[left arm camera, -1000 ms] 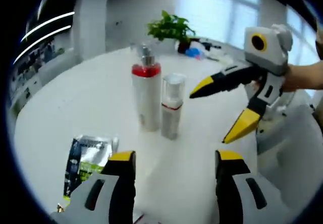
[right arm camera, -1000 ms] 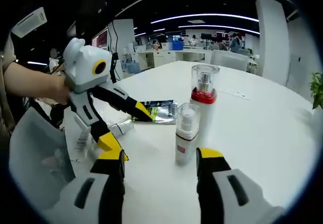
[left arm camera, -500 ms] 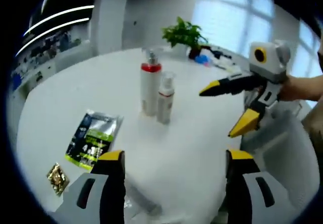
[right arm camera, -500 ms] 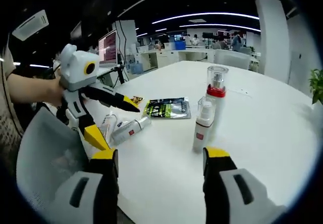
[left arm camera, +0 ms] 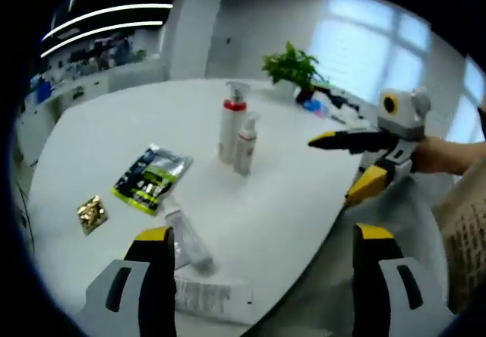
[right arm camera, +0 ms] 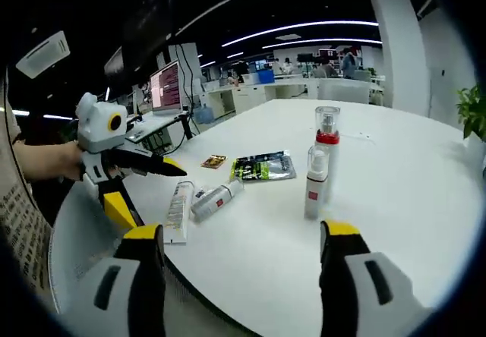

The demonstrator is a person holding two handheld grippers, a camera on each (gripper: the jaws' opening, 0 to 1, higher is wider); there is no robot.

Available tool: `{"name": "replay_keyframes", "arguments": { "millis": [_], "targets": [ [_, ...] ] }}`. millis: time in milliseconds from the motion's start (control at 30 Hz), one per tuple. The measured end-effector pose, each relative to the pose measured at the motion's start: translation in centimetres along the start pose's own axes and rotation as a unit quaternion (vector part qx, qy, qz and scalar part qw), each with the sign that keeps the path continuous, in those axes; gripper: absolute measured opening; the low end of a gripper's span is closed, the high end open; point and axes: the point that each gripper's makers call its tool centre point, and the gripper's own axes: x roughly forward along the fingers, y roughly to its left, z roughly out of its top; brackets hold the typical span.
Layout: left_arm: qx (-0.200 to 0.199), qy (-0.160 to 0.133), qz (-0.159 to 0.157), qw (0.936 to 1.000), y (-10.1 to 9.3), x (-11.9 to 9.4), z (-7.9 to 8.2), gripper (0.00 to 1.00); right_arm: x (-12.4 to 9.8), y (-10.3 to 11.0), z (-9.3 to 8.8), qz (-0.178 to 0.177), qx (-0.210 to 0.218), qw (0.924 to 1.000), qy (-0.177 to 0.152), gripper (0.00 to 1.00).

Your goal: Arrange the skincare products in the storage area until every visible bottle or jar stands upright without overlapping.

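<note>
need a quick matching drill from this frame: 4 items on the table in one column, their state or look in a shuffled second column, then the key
Items:
1. tall bottle with red collar
2. short pump bottle
3. tube with red label
4. green sachet

States:
A. lying on its side near the table edge
B. flat on the table, dark with green print
C. upright, the taller of the standing pair
D. upright, close beside the taller bottle, on the side nearer the right gripper's camera

Pairs: 1-C, 2-D, 3-A, 4-B
</note>
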Motion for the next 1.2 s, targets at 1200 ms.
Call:
{"name": "replay_keyframes", "arguments": {
  "millis": [1200],
  "targets": [
    [0.011, 0.013, 0.069, 0.9975, 0.6, -5.0, -2.7, 0.97, -1.7, 2.0, -0.3, -0.023, 0.007, 0.9995, -0.019, 1.0]
  ]
}}
